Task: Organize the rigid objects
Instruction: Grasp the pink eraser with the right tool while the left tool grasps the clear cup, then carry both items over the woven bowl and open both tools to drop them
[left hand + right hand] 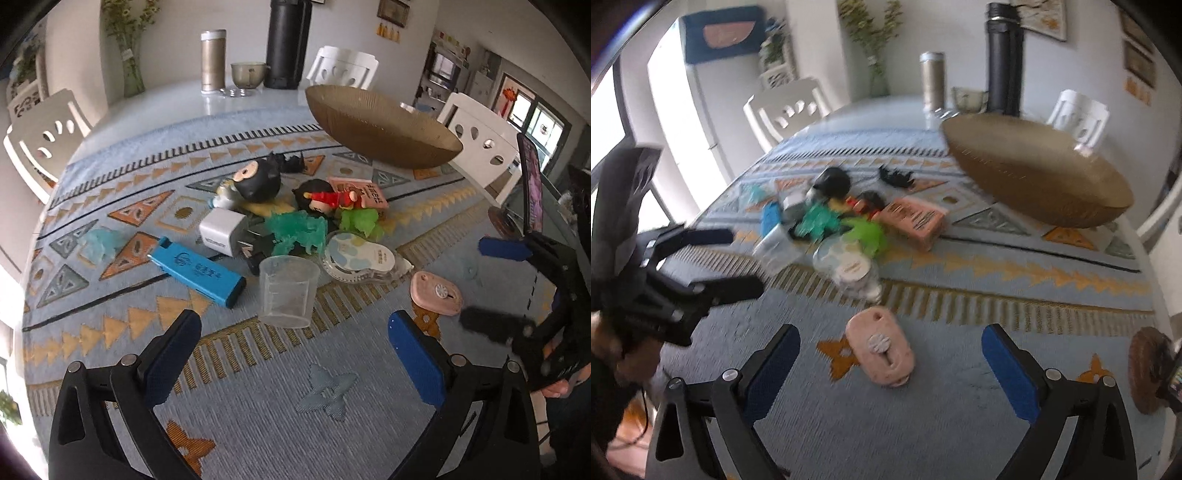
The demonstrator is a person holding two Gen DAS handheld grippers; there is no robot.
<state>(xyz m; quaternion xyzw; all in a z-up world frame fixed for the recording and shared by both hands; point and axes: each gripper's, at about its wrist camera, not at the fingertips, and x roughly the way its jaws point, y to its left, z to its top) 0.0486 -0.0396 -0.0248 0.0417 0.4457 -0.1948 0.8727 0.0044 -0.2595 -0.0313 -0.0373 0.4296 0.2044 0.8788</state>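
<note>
A pile of small objects lies mid-table: a clear plastic cup point(288, 291), a blue lighter-like box point(197, 271), a white charger point(223, 236), a correction tape point(364, 260), a black round figure point(258, 181), a red doll point(332, 199) and a pink booklet point(360, 190). A pink oval gadget point(436, 293) lies apart to the right; in the right wrist view it point(881, 347) sits just ahead of my open, empty right gripper point(890, 350). My left gripper point(291, 332) is open and empty, just short of the cup. A gold bowl point(380, 125) stands behind the pile.
A patterned blue cloth point(258, 387) covers the table. At the far edge stand a gold thermos point(213, 61), a small bowl point(248, 74) and a tall black flask point(287, 44). White chairs point(44, 136) ring the table. A phone on a stand point(532, 188) is at the right.
</note>
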